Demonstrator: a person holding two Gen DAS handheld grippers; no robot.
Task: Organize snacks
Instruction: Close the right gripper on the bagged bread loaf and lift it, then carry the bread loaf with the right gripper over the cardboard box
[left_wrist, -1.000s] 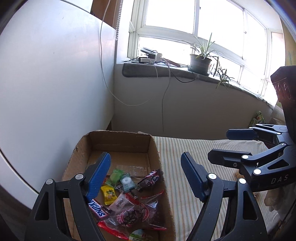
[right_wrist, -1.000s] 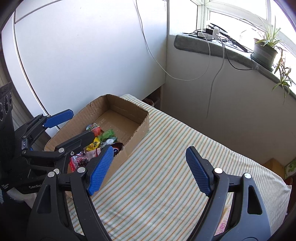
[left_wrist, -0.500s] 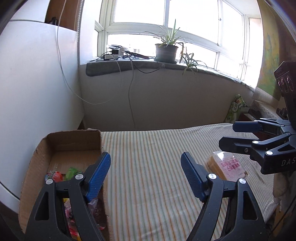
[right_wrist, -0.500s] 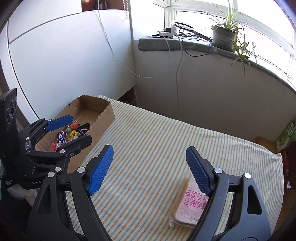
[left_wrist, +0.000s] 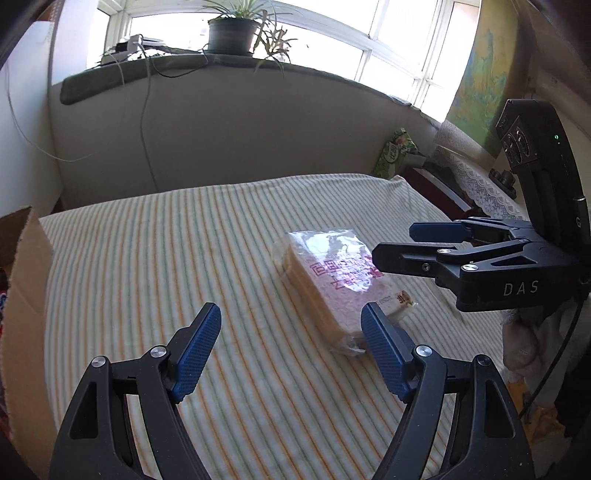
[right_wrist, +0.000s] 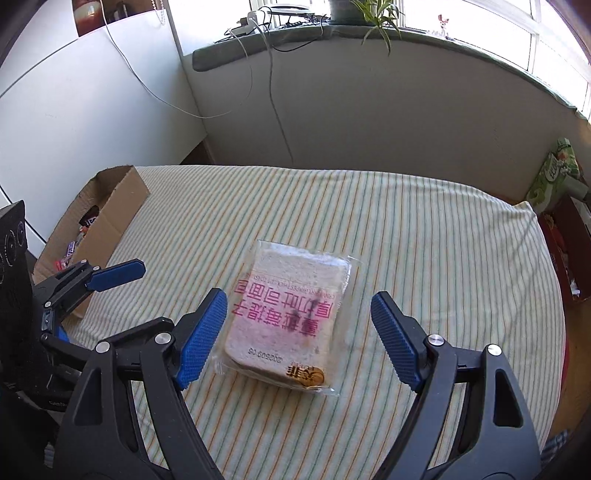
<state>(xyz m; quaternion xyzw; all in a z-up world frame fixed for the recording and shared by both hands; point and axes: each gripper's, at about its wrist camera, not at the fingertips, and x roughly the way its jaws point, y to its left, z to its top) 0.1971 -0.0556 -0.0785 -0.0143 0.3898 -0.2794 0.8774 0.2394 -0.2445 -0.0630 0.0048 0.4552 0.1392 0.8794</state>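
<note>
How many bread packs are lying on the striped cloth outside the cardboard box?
1. The bread pack lies flat near the middle of the striped cloth, apart from the cardboard box at the left edge. The grippers cover part of the cloth, so another could be hidden.

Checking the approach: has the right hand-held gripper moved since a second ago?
Yes. The right hand-held gripper swung from the cardboard box to the bread.

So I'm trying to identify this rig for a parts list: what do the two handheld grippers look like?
Both match: the left gripper and right gripper are black, angular plastic frames with triangular cut-outs and silver screw heads, each carrying two ribbed blue finger pads. Seen from the left wrist, the right gripper's body shows white "DAS" lettering, a black camera block with a small green light, and a black cable trailing down.
</note>
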